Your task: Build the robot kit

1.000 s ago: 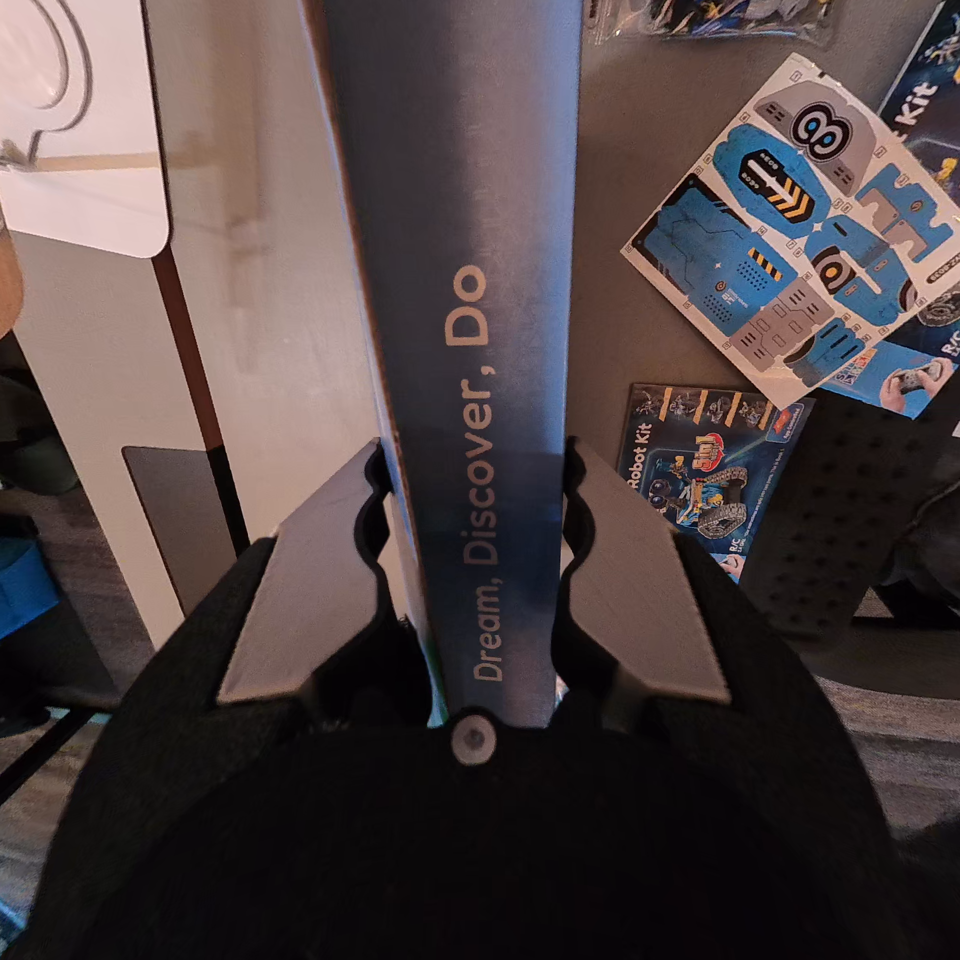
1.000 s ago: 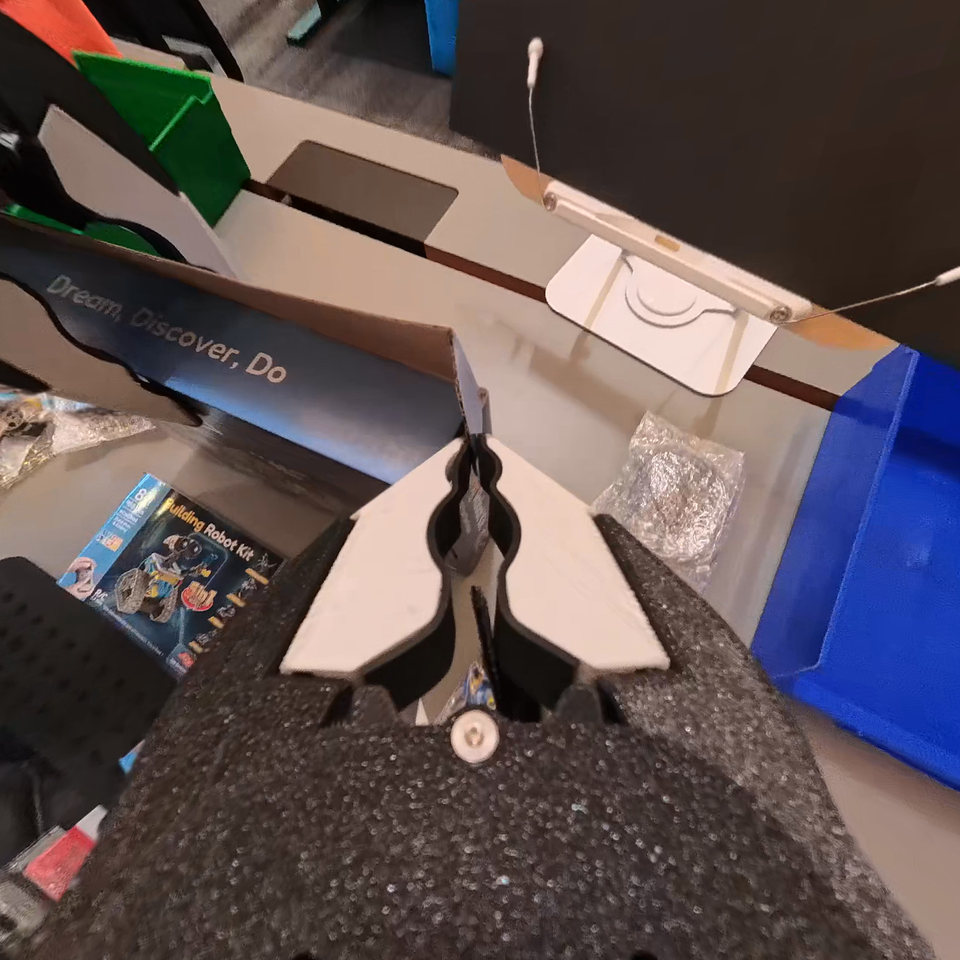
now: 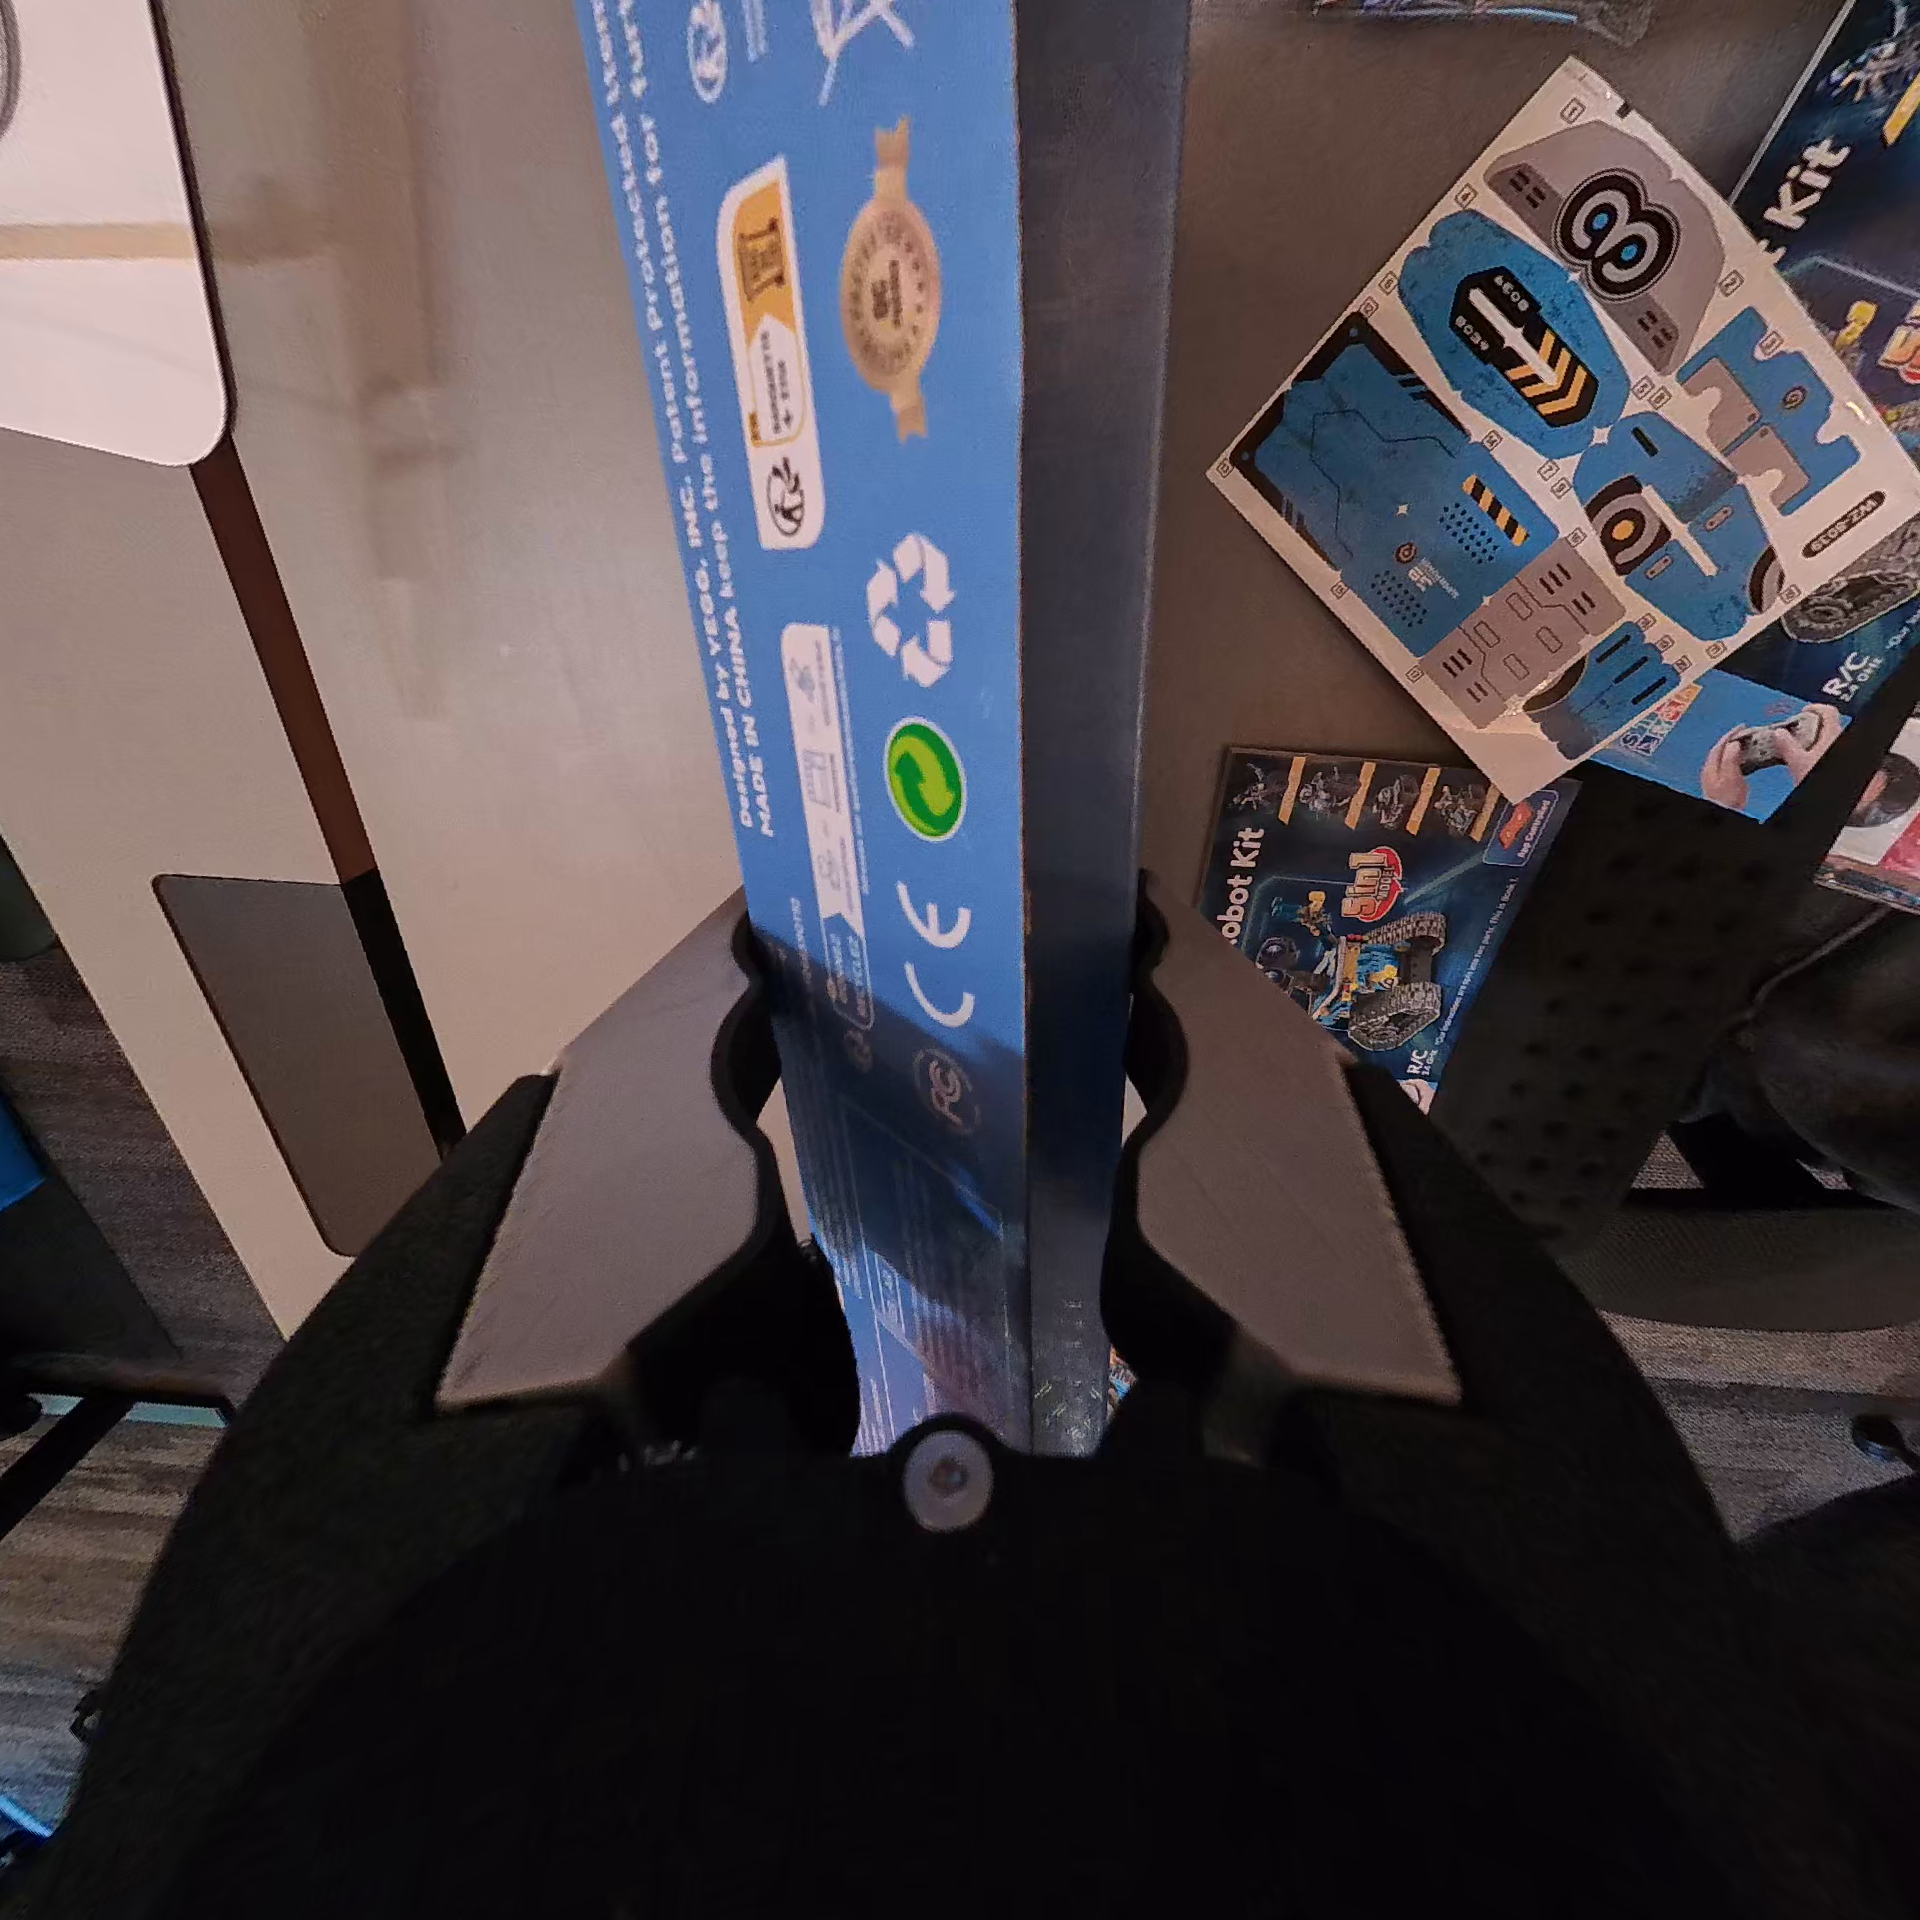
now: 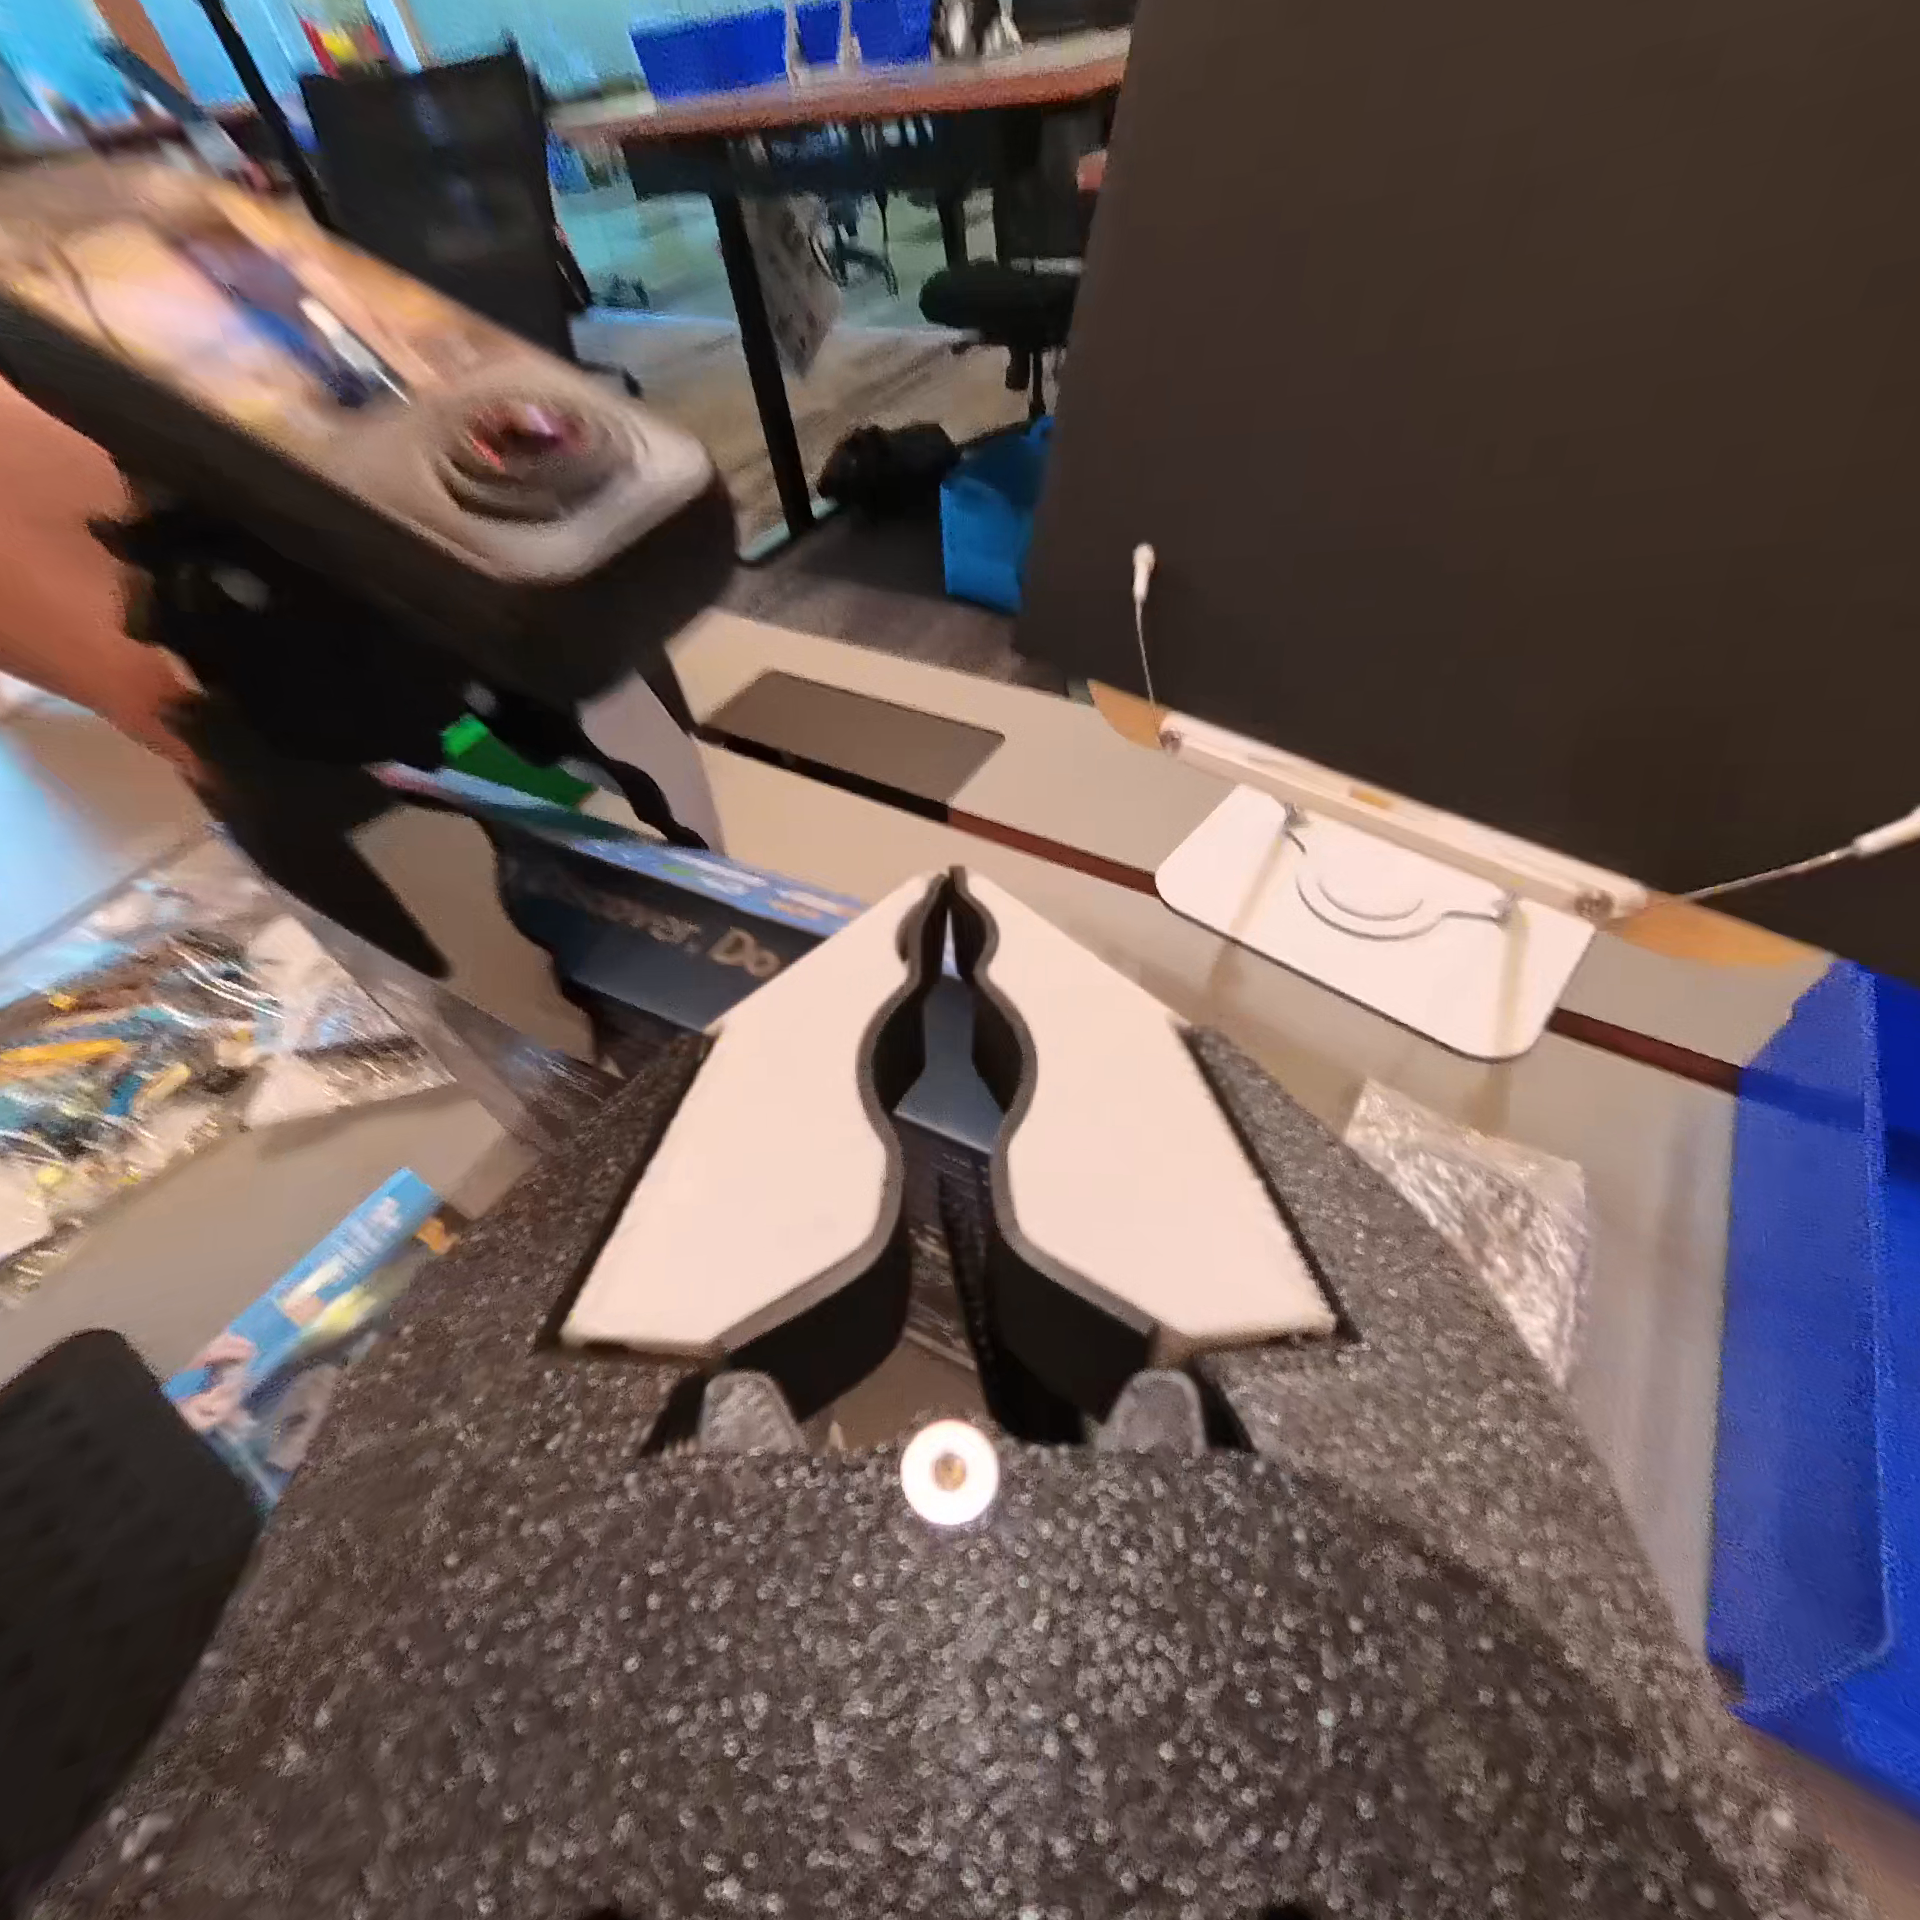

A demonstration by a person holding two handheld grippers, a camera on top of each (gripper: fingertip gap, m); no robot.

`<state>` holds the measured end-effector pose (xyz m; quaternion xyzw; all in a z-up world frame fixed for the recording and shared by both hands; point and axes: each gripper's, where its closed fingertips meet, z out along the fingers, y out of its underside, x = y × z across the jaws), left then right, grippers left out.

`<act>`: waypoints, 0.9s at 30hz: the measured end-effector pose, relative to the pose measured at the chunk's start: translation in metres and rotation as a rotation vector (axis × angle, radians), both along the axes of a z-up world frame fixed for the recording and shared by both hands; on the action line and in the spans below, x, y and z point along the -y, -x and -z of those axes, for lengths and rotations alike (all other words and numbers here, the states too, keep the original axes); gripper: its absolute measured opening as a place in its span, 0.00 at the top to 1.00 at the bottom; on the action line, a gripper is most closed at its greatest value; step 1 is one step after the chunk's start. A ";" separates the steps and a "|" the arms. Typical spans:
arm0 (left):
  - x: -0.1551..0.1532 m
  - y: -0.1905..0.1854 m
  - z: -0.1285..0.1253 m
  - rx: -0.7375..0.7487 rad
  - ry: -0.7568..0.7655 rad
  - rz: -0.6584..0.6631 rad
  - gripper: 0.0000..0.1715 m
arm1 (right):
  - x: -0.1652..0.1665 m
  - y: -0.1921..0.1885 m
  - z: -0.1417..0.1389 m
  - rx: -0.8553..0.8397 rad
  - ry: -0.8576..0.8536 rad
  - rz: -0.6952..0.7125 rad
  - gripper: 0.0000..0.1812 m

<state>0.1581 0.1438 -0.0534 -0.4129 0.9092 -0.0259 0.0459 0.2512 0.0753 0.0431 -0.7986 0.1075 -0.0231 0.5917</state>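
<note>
Since a second ago the blue box (image 3: 894,582) has rolled in our left gripper (image 3: 940,935), still clamped across its width, while our right gripper (image 4: 951,894), pressed shut, seems to have let the flap go.

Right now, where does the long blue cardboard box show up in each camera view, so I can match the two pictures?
Left wrist view: the blue cardboard box runs up the middle of the picture, clamped between the left tongs.
Right wrist view: the box lies left of centre, behind the shut right tongs, under the left tongs.
Shared landmark: the white stand base on the table.
</note>
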 end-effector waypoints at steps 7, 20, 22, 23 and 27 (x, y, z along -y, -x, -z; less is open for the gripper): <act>-0.005 -0.003 0.002 0.099 -0.057 0.022 0.57 | -0.008 0.000 0.050 0.069 0.027 0.079 1.00; -0.058 0.111 -0.077 0.965 0.400 -0.325 1.00 | -0.011 -0.002 0.051 0.055 -0.136 0.102 0.99; -0.068 0.115 -0.051 0.938 0.378 -0.365 1.00 | -0.013 -0.004 0.051 0.078 -0.127 0.111 0.99; -0.068 0.115 -0.047 0.978 0.405 -0.375 1.00 | -0.013 -0.004 0.051 0.085 -0.119 0.115 0.99; -0.062 0.121 -0.044 1.026 0.607 -0.438 1.00 | -0.007 0.001 0.052 0.068 -0.133 0.095 0.99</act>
